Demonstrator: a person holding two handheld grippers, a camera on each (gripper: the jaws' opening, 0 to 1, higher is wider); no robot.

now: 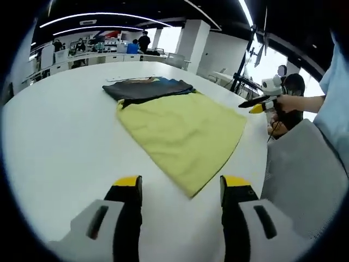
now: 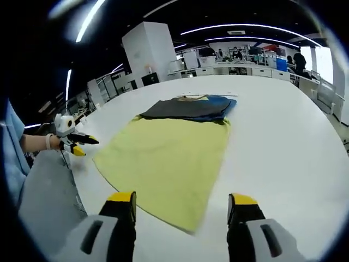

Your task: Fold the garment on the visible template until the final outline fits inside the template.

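Seemingly between folds, both tongs, left [image 1: 181,188] and right [image 2: 182,204], hang released over the yellow garment [image 1: 182,134], whose near corner needs grasping next.

Garment [image 1: 182,134] spread flat on the table [image 1: 60,142], with a folded pile of clothes [image 1: 147,87] touching its far edge. Left gripper [image 1: 181,188] above the table just before the garment's near corner. Right gripper [image 2: 181,204] likewise before the near edge, jaws apart. Grey cloth [image 2: 46,191] beside the table edge.
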